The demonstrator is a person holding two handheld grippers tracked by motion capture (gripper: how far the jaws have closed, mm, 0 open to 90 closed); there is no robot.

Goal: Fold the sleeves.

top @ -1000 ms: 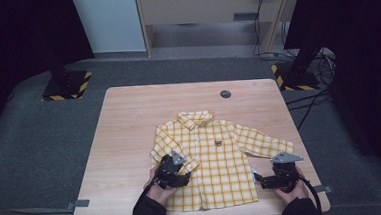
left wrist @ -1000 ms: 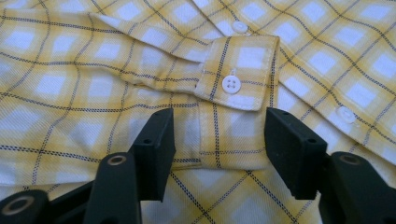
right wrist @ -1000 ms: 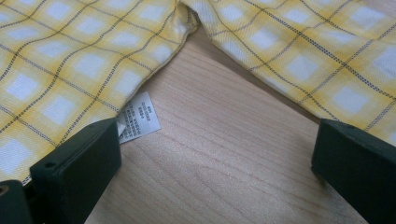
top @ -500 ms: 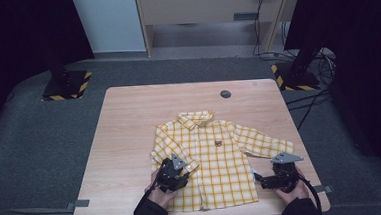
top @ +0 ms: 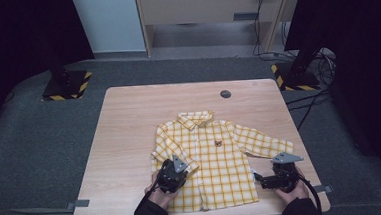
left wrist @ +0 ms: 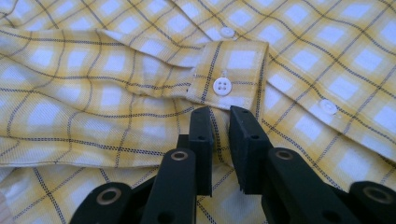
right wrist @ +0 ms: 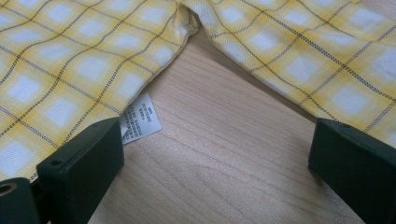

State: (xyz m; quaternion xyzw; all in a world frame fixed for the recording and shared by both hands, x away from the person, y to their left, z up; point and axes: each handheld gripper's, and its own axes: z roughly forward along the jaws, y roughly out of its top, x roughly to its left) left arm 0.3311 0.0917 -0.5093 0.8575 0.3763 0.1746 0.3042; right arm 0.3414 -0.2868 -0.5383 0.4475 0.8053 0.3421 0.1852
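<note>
My left gripper (top: 174, 172) covers the shirt (top: 216, 156) cuff in the high view, so the fabric under it is hidden there. In the left gripper view the cloth between my jaws is masked by the pads; contact cannot be confirmed. The care label (right wrist: 140, 120) print is too small to read, its near edge behind my jaw. The dark disc (top: 225, 94) on the surface (top: 129, 121) is too small to identify.

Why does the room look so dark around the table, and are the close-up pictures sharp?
High view: the table is lit, surroundings fall into black, slightly soft. Left gripper view: shirt weave crisp, even light. Right gripper view: fabric sharp, care label print too small to read.
</note>
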